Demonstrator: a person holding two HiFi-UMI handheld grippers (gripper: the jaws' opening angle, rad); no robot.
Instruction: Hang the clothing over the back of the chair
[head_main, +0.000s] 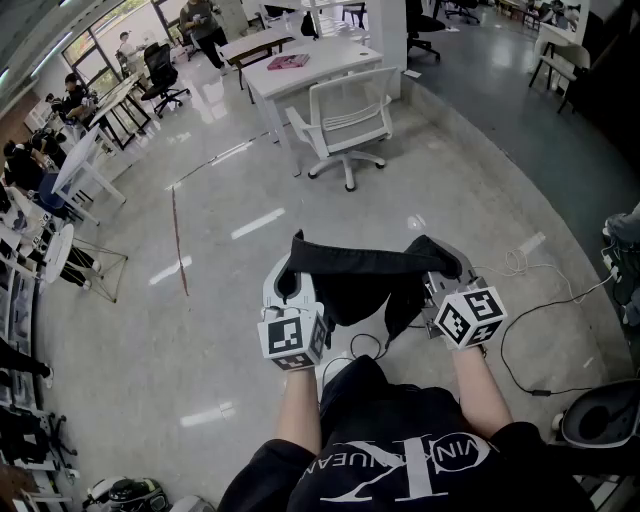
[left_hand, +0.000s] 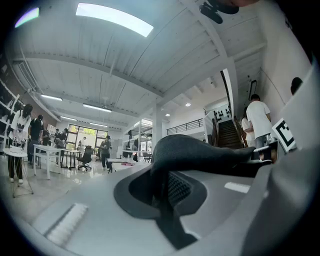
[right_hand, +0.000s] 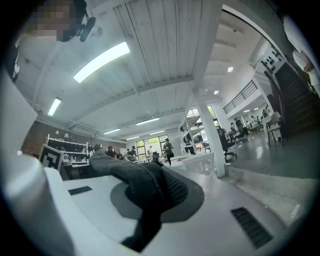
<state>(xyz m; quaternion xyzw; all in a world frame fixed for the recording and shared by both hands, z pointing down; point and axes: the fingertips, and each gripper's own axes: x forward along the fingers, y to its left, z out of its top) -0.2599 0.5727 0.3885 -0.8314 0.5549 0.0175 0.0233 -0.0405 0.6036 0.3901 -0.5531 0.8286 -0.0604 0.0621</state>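
Near: we find left gripper (head_main: 290, 275) clamped on left top corner of dark garment (head_main: 365, 275) and right gripper (head_main: 440, 268) clamped on right top corner.

Garment held in air in front of body, top edge stretched between grippers, rest sagging below.

Our judgement: fabric soft, light, limp, not fragile. It will drape under own weight and may slide off smooth chair back if laid unevenly. Two-corner hold suits it; keep top edge spread.

Far: white office chair (head_main: 345, 125) well apart from garment, white desk (head_main: 320, 62) beyond.
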